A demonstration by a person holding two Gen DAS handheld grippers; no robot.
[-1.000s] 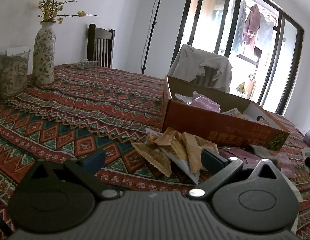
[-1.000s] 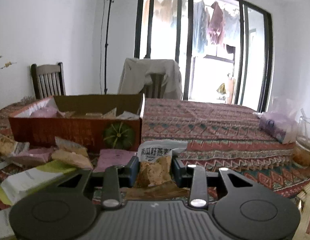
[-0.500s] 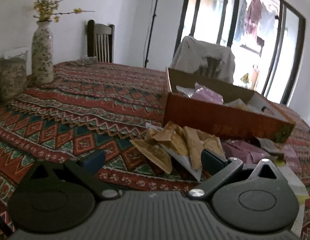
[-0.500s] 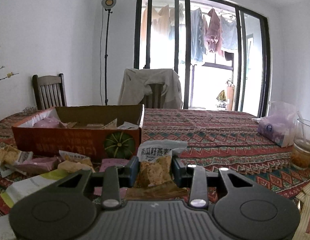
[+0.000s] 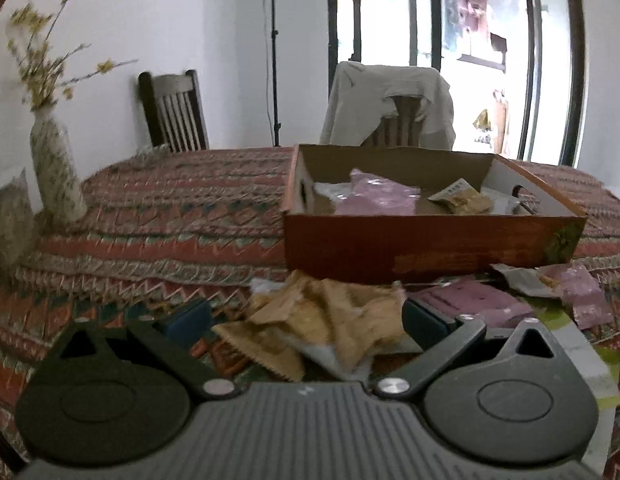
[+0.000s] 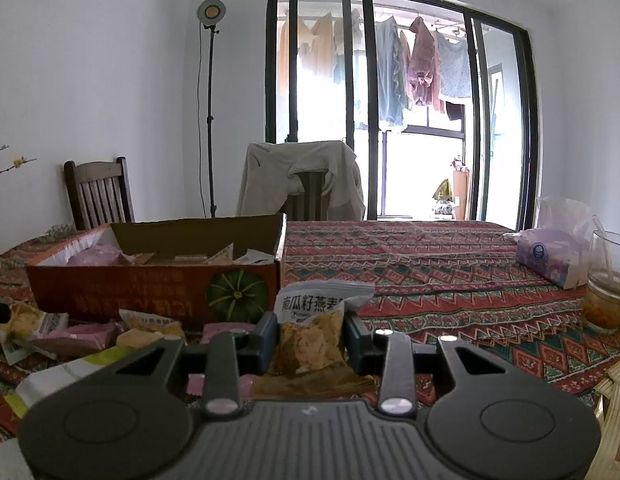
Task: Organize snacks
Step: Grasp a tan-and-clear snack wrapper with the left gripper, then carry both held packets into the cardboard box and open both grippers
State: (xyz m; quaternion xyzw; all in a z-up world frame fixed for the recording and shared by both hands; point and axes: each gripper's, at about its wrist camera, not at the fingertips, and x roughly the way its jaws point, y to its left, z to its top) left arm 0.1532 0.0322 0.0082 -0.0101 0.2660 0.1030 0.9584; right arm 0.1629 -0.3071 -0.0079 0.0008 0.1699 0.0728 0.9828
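In the left wrist view, the left gripper point(image 5: 305, 320) is spread wide, with a pile of tan snack packs point(image 5: 322, 324) on the table between its fingers. The orange box point(image 5: 430, 248) sits just behind.

In the right wrist view, the right gripper point(image 6: 312, 340) pinches one snack bag point(image 6: 312, 332), near the box.

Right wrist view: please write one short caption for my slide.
Right gripper shut on an oat snack packet, lifted in front of the pumpkin-printed cardboard box.
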